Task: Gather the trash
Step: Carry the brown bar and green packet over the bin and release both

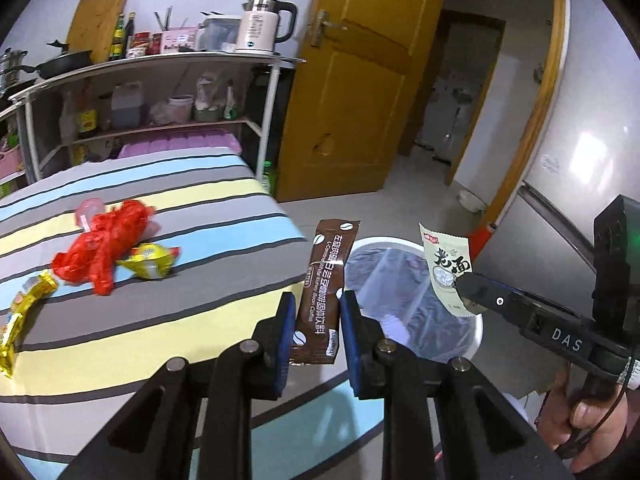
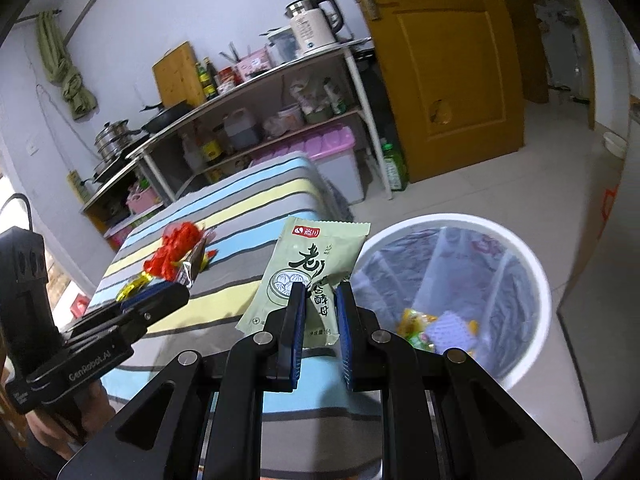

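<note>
Striped bed (image 1: 168, 312), red plastic bag (image 1: 100, 248), yellow wrappers (image 1: 150, 262) on it, white bin (image 2: 532, 280) on floor (image 2: 500, 196)

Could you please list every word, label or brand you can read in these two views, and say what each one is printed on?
"White Kidney Bean Coffee": brown sachet in the left gripper; its Chinese line is too distorted to quote.
"老面": green packet in the right gripper; small print is blurred.
"DAS": side of the right gripper as seen from the left wrist.
"GenRobot.AI": side of the left gripper as seen from the right wrist.
Kettle and shelf bottles: labels too small to read.
</note>
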